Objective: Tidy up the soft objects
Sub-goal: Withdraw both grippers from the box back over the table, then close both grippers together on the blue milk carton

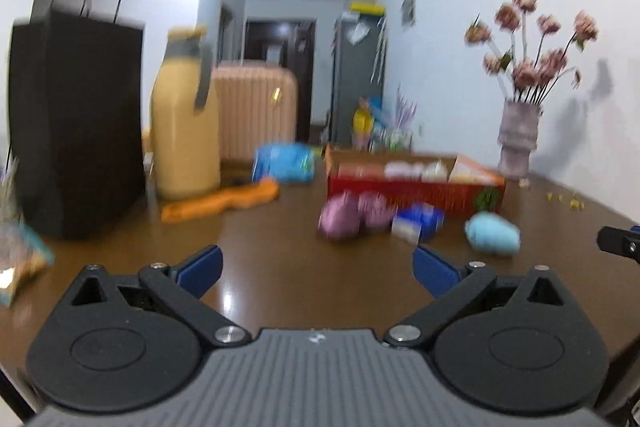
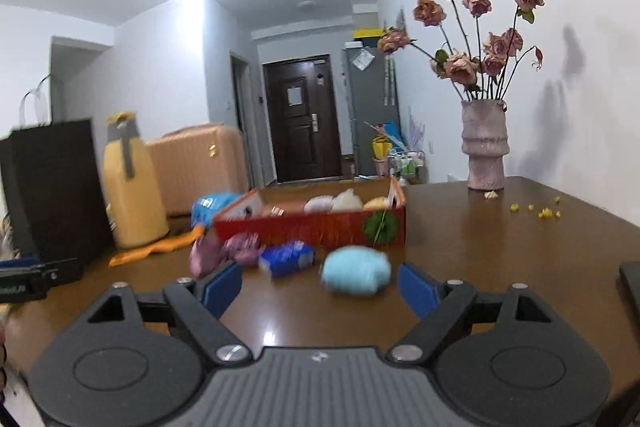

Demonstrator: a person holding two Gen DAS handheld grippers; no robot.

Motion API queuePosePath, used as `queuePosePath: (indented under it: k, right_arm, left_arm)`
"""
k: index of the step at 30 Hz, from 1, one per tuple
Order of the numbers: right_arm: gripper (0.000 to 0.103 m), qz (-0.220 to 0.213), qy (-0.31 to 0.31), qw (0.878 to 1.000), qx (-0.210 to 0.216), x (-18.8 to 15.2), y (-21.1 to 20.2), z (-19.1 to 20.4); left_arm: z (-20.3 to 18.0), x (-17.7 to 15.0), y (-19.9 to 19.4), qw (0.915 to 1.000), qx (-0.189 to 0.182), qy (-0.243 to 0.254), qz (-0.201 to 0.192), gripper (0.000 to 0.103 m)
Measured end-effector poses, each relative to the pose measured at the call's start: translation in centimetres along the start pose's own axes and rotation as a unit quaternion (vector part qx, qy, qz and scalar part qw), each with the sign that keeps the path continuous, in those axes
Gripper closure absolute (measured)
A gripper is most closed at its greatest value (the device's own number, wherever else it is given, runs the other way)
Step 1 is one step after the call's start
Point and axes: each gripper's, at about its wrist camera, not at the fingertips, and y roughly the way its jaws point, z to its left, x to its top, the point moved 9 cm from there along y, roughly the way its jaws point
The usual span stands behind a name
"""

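Note:
A red cardboard box (image 1: 412,189) (image 2: 312,227) stands on the brown table (image 1: 280,267) with pale soft toys (image 2: 332,202) inside it. In front of it lie two purple plush pieces (image 1: 340,219) (image 2: 224,253), a blue packet (image 1: 418,221) (image 2: 286,257) and a light-blue plush (image 1: 494,233) (image 2: 356,269). My left gripper (image 1: 316,263) is open and empty, short of the purple plush. My right gripper (image 2: 320,277) is open too, and the light-blue plush lies just beyond its fingertips, untouched.
At the left stand a black paper bag (image 1: 76,131) and a yellow flask (image 1: 186,131), with an orange cloth (image 1: 224,201) and a blue pack (image 1: 286,163) beside them. A vase of dried roses (image 2: 484,143) and loose petals (image 2: 540,211) sit at the right, near the wall.

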Motion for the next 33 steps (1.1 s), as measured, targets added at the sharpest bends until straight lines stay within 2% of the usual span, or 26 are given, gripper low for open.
queuePosePath:
  k: [2,5,11,14,18,20,22,23,26,28,29,30,32,33]
  right_arm:
    - [0.018,0.012,-0.013,1.0,-0.011,-1.4,-0.3,0.1]
    - [0.018,0.031,-0.006,1.0,-0.005,-2.4,-0.1,0.1]
    - [0.018,0.023,0.003,1.0,-0.006,-2.2,0.3,0.4]
    - [0.018,0.026,0.005,1.0,-0.003,-1.9,1.5,0.0]
    - [0.019,0.038,0.004,0.999,0.011,-1.0,4.1,-0.2]
    - [0.019,0.041,0.002,0.999,0.027,0.0,6.0,-0.2]
    - [0.021,0.052,-0.008,0.998,0.044,0.9,8.6,-0.1]
    - [0.026,0.057,-0.013,0.997,0.052,1.3,9.9,-0.1]
    - [0.036,0.08,-0.025,0.994,0.07,2.7,15.1,-0.2]
    - [0.038,0.099,-0.026,0.991,0.082,3.4,19.1,-0.4]
    - [0.038,0.117,-0.02,0.989,0.089,3.6,21.3,-0.4]
    - [0.038,0.14,-0.013,0.985,0.101,3.5,23.3,-0.4]
    - [0.047,0.171,0.015,0.978,0.116,3.1,26.7,-0.6]
    - [0.048,0.19,0.026,0.974,0.122,2.9,28.4,-0.6]
  left_arm:
    - [0.2,-1.0,-0.1,1.0,-0.001,0.003,0.008,0.0]
    - [0.5,-1.1,-0.2,1.0,0.003,0.006,0.003,0.0]
    - [0.0,-0.4,0.4,1.0,-0.004,-0.001,0.002,0.0]
    - [-0.8,-0.7,1.5,0.9998,-0.009,-0.004,0.016,0.0]
    - [-2.7,-0.8,4.0,0.9984,-0.039,-0.01,0.038,0.0]
    - [-4.0,0.1,5.9,0.9966,-0.068,-0.015,0.045,0.0]
    - [-5.3,1.0,8.2,0.994,-0.092,-0.019,0.055,0.007]
    - [-5.9,1.4,9.4,0.9927,-0.103,-0.022,0.058,0.011]
    - [-7.4,2.7,14.2,0.9875,-0.131,-0.034,0.08,0.029]
    - [-7.9,3.2,17.4,0.9841,-0.135,-0.046,0.106,0.042]
    - [-8.0,3.3,19.1,0.9807,-0.14,-0.062,0.121,0.044]
    - [-8.1,3.4,20.8,0.9758,-0.147,-0.08,0.141,0.051]
    - [-8.5,3.4,23.5,0.9655,-0.166,-0.108,0.17,0.054]
    - [-8.6,3.4,24.4,0.9623,-0.169,-0.118,0.178,0.057]
